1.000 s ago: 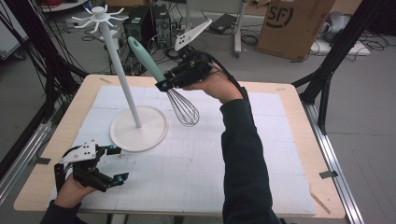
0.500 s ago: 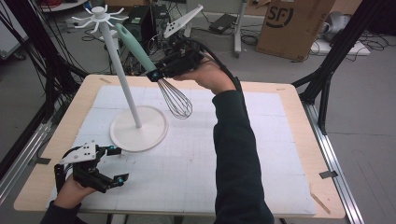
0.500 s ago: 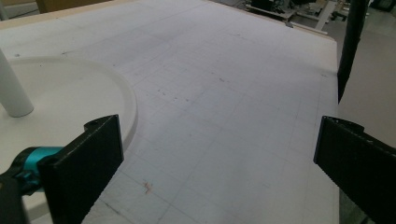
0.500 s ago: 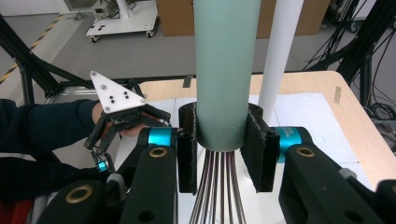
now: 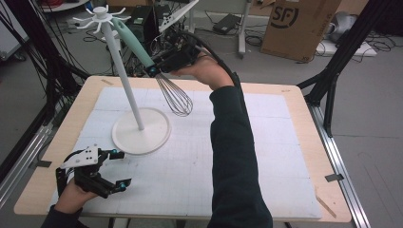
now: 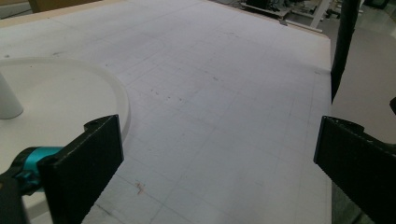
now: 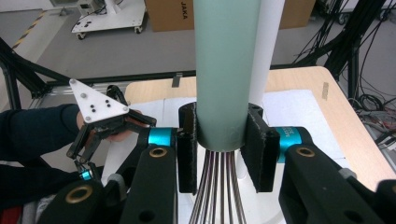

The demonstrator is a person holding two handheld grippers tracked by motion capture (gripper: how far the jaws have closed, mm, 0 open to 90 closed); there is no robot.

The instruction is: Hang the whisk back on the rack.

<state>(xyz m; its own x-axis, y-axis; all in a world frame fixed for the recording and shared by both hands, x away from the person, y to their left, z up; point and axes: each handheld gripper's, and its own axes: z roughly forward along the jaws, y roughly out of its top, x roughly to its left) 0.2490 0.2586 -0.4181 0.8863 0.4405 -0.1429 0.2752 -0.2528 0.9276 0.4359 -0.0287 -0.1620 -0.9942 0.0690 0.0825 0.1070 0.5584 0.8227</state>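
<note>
Holding the whisk clamped in my right gripper, handle angled toward the rack hooks; left gripper open, idle.

You have a wooden worktop covered by a white gridded mat; behind its far edge a brown cardboard box printed with "SF" stands on the grey floor; black frame struts rise at the far right corner; bundles of dark cables hang at your left; a white wheeled base sits on the floor beside another cardboard box.
</note>
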